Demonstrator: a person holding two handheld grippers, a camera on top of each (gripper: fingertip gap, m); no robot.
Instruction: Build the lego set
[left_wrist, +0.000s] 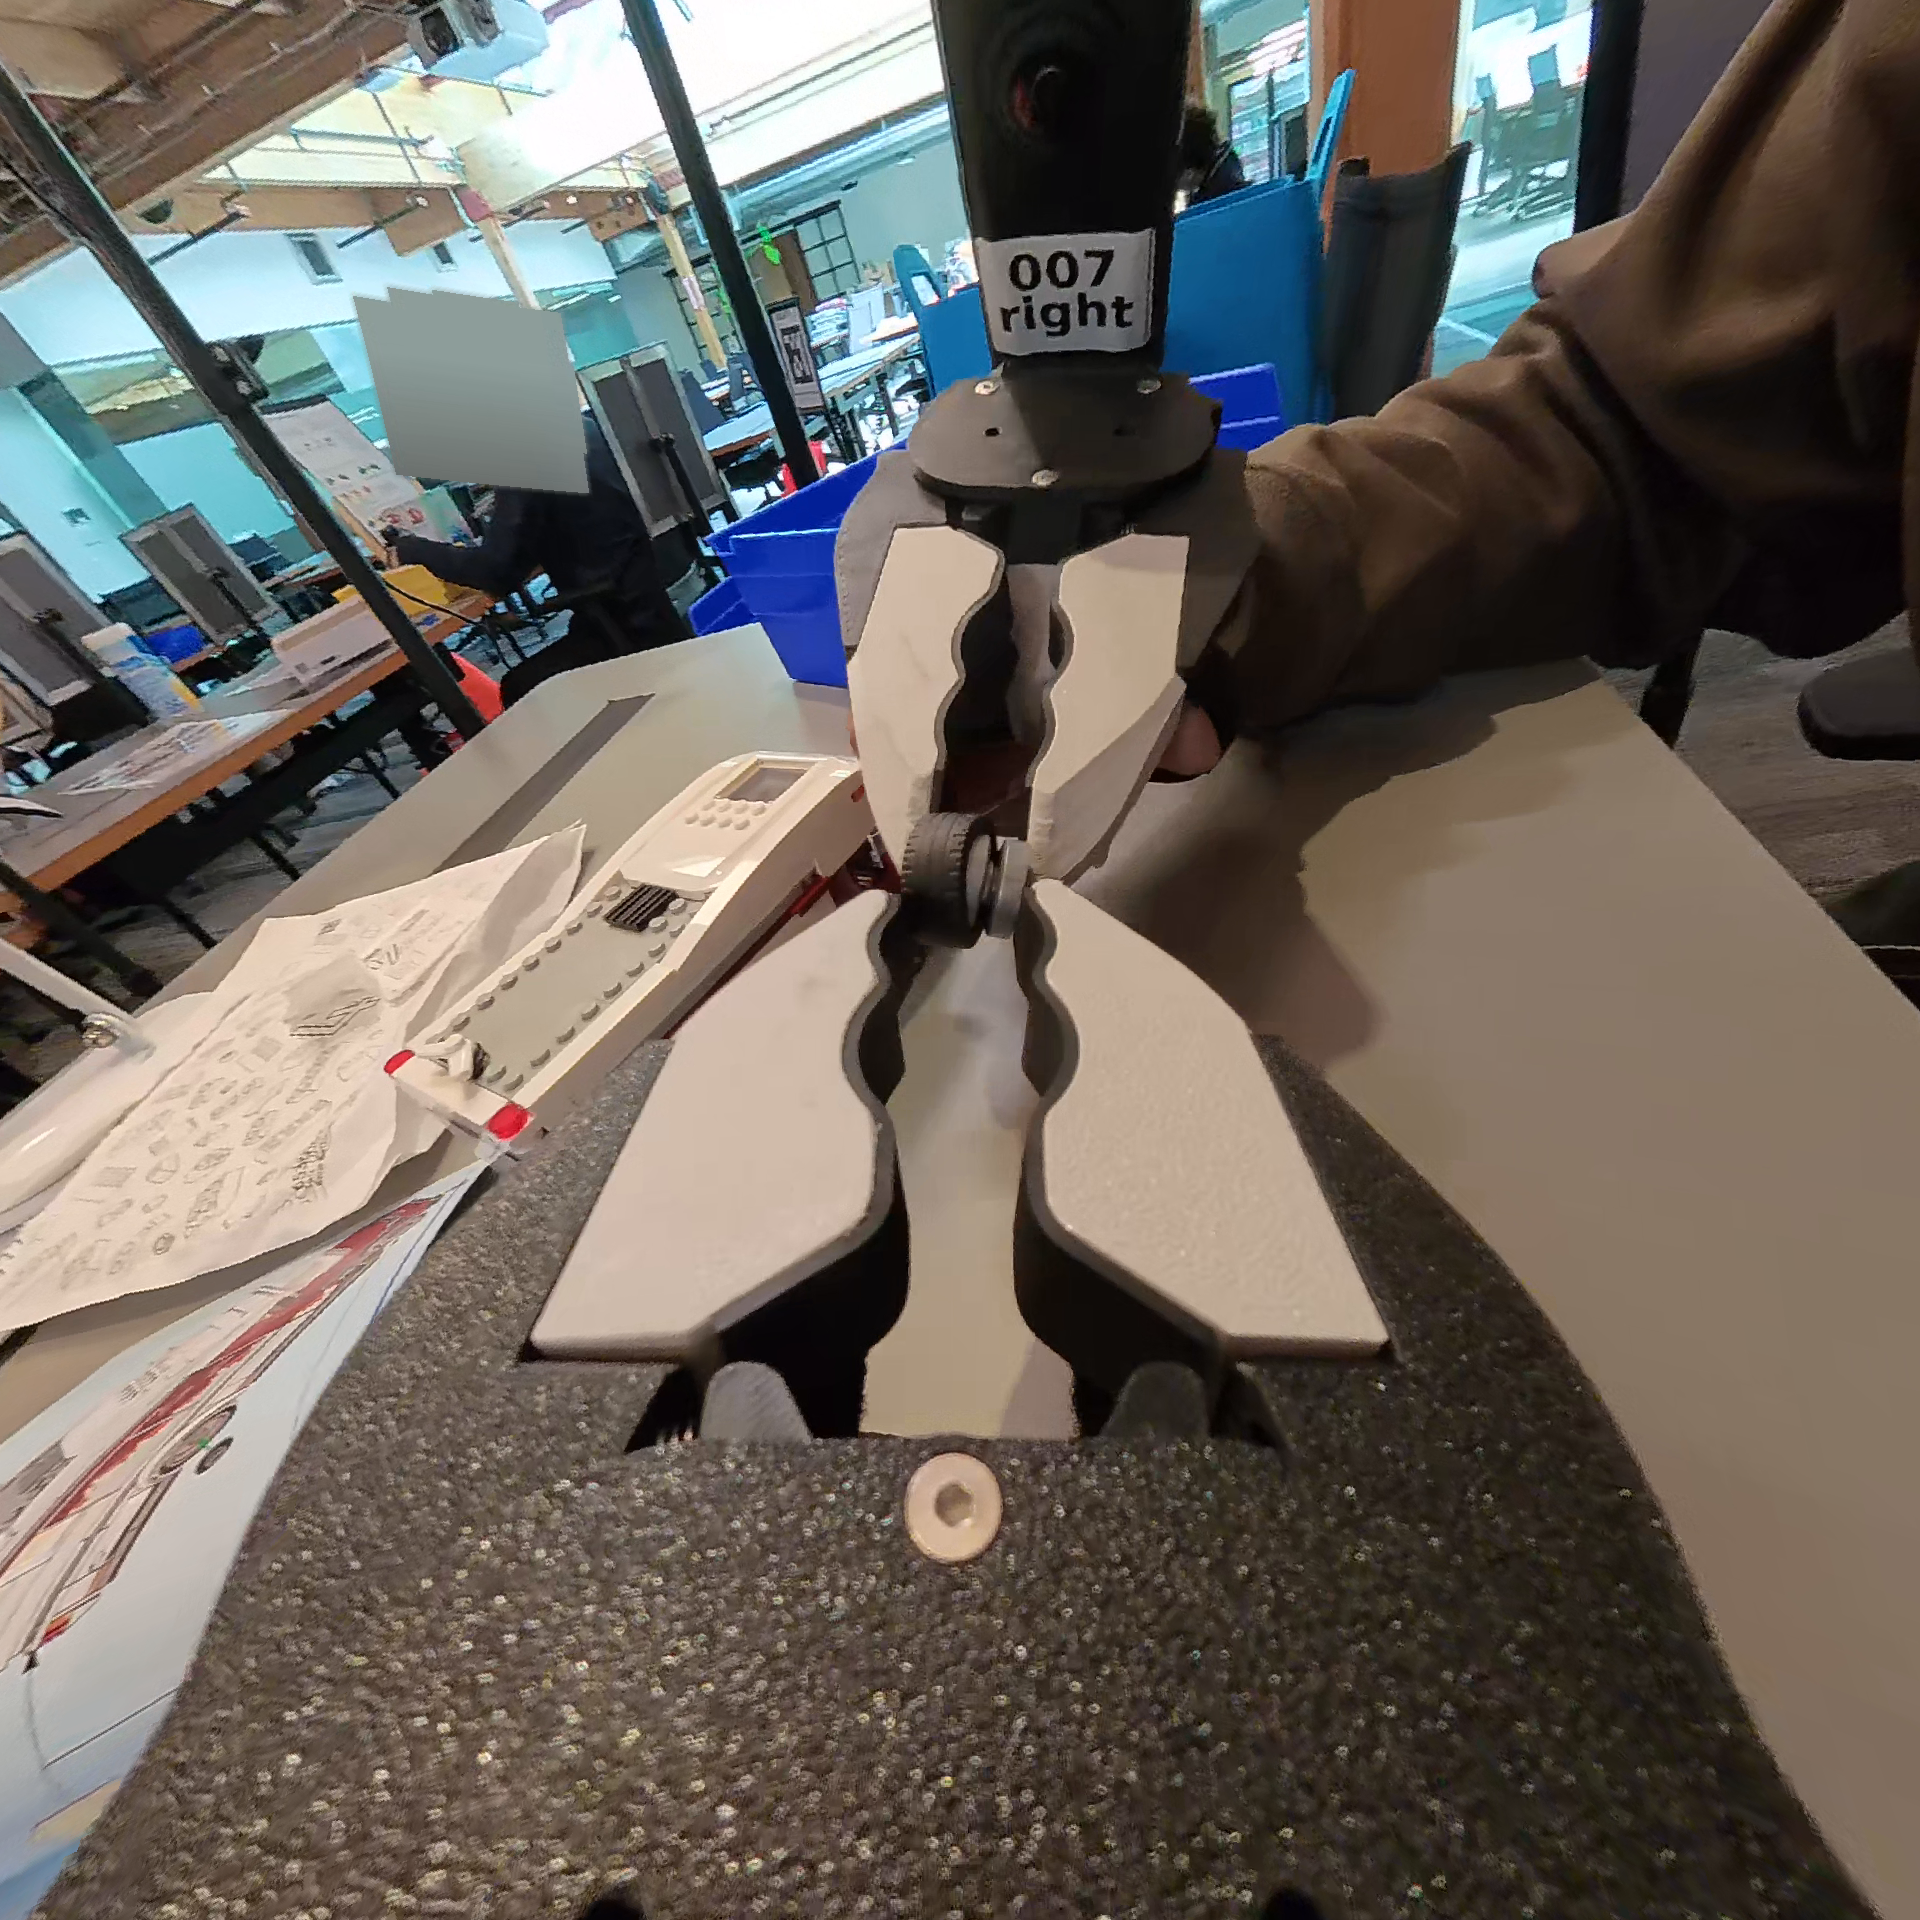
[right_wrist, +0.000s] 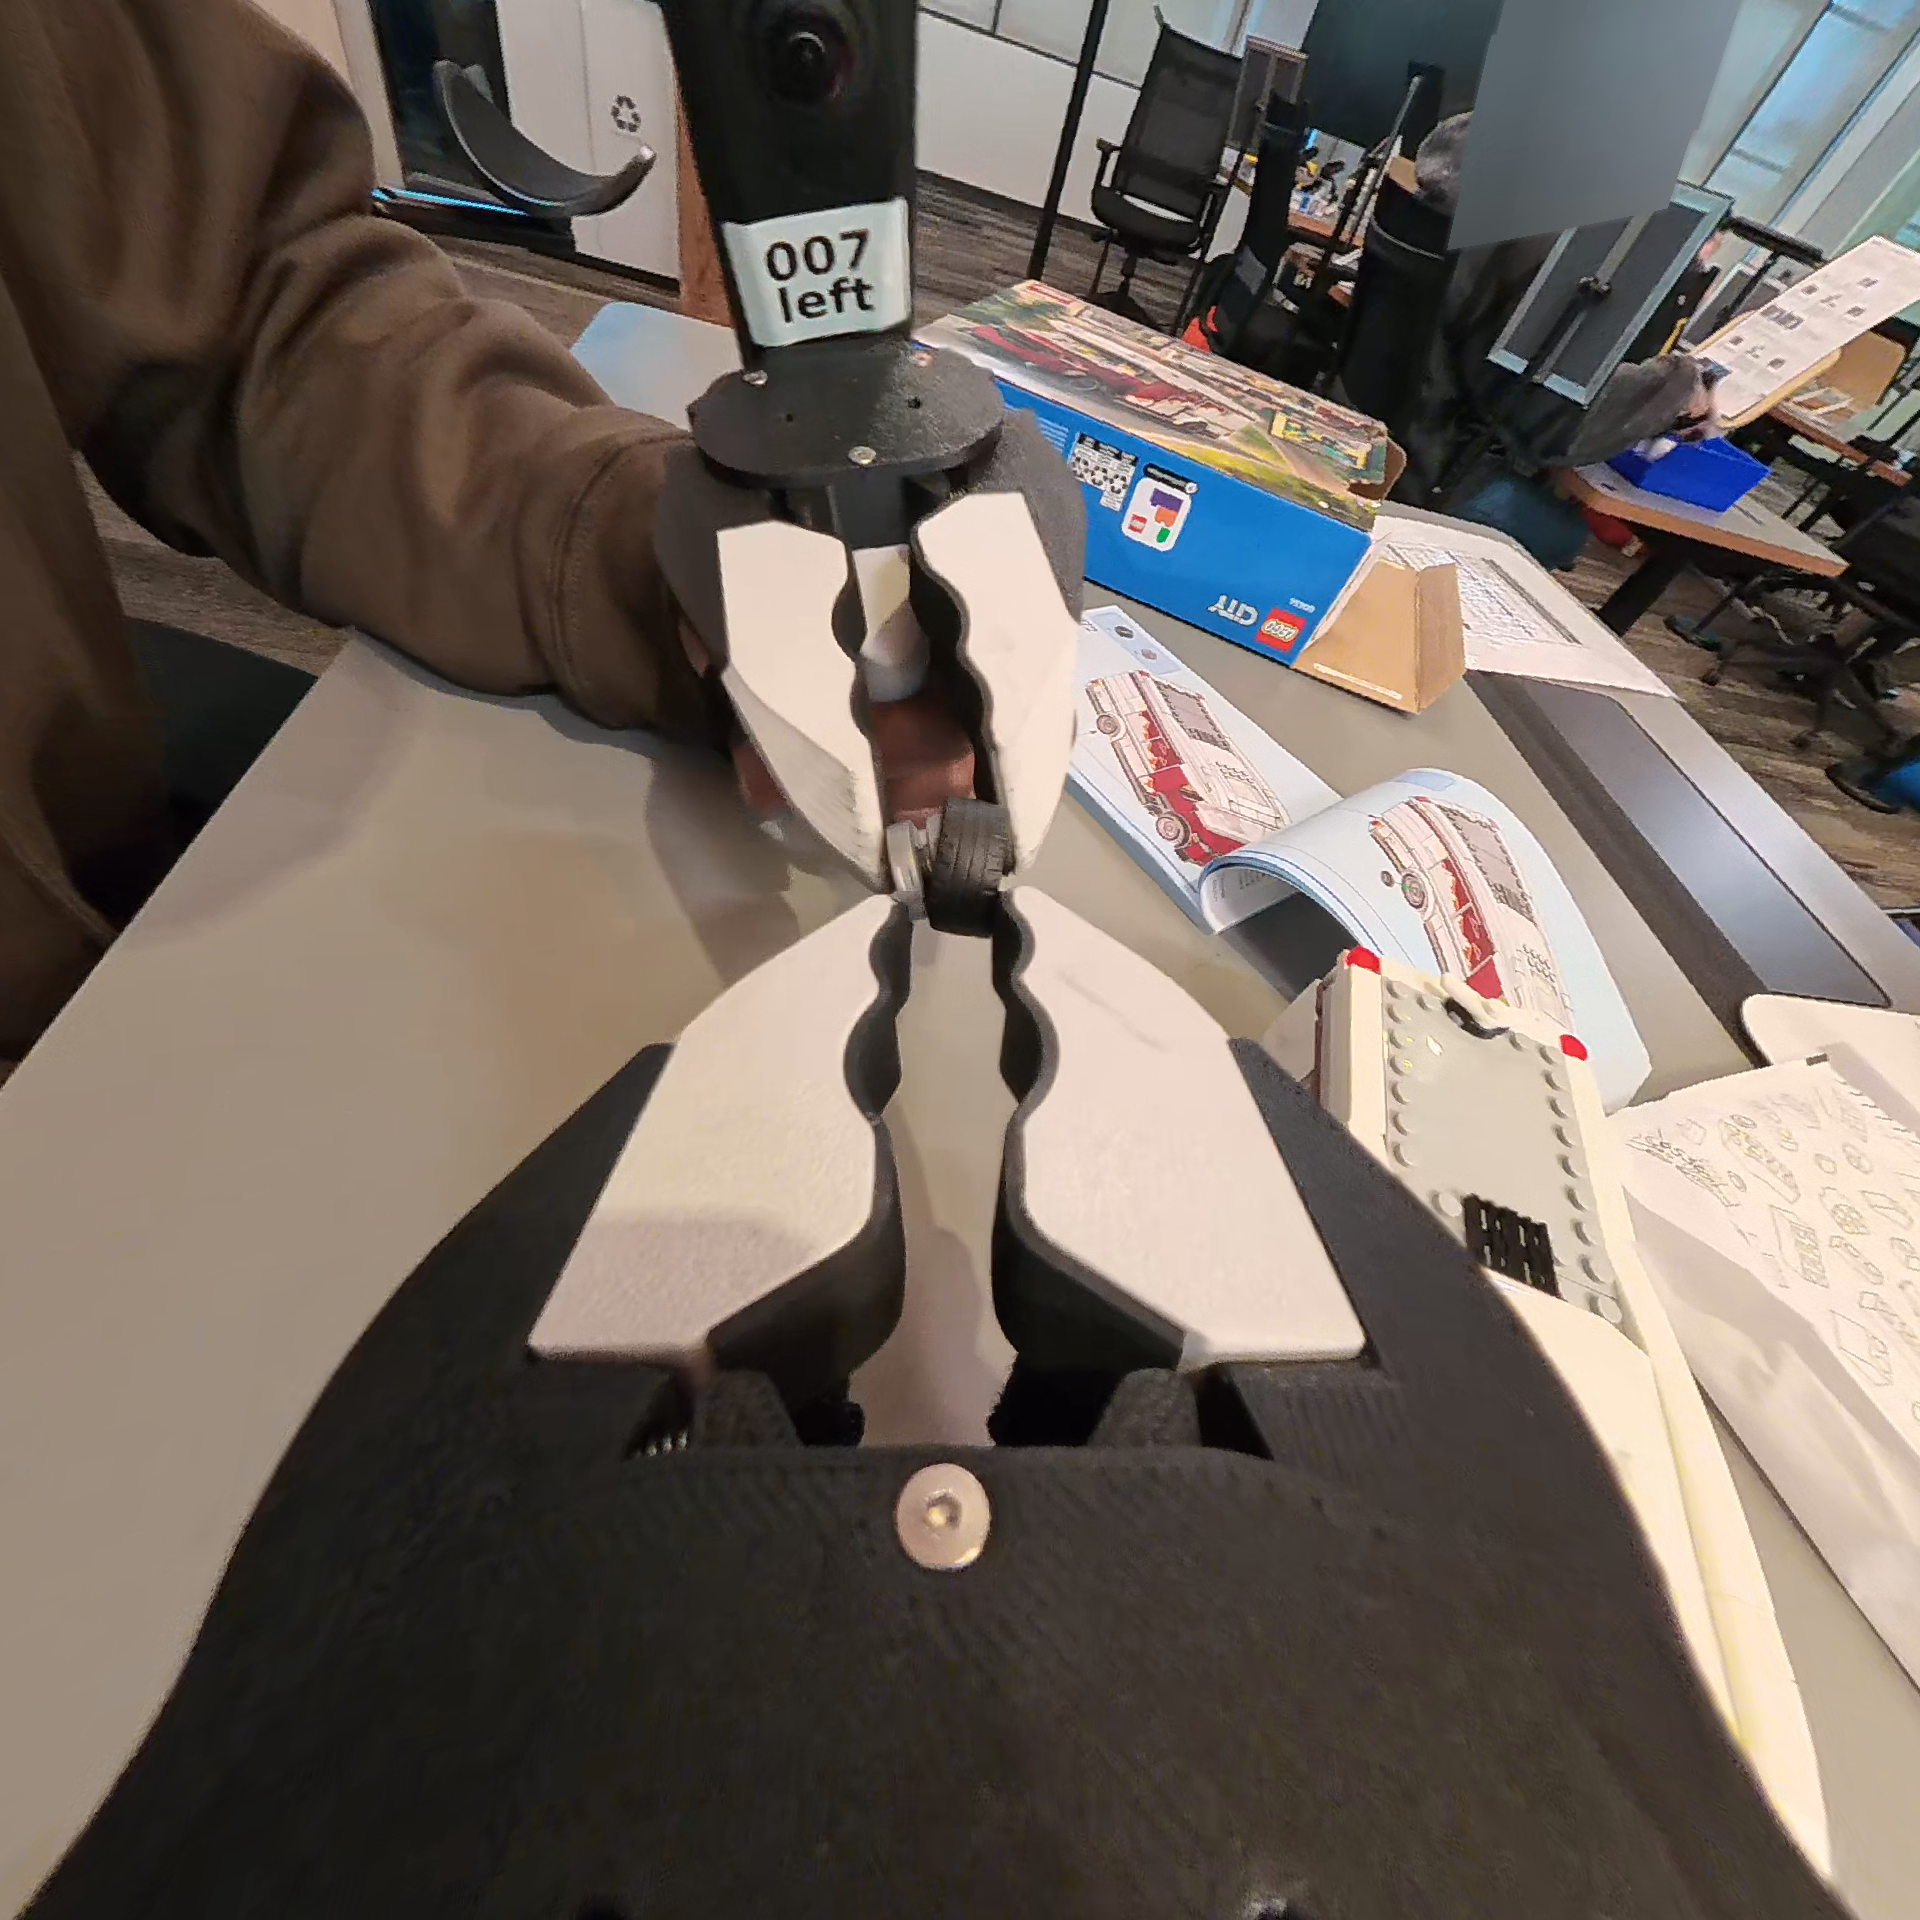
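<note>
A small toy wheel, a black tyre (left_wrist: 940, 878) with a grey hub (left_wrist: 1010, 883) at its side, hangs above the grey table (left_wrist: 1558, 1091) between two grippers that meet tip to tip. My left gripper (left_wrist: 961, 902) comes from below in the left wrist view, and its fingertips press on the tyre side and the hub side. My right gripper (left_wrist: 982, 826) comes from the far side, held by a hand in a brown sleeve, and also clamps the wheel. In the right wrist view the tyre (right_wrist: 971, 847) and hub (right_wrist: 906, 862) sit between my right gripper (right_wrist: 951, 912) and the left gripper (right_wrist: 951, 854).
A white toy vehicle with a grey studded roof (left_wrist: 623, 966) (right_wrist: 1475, 1132) lies beside the grippers. An open instruction booklet (right_wrist: 1403, 862), a blue set box (right_wrist: 1195, 488) and a crumpled parts sheet (left_wrist: 260, 1122) lie around it. Blue bins (left_wrist: 790, 582) stand at the table's far edge.
</note>
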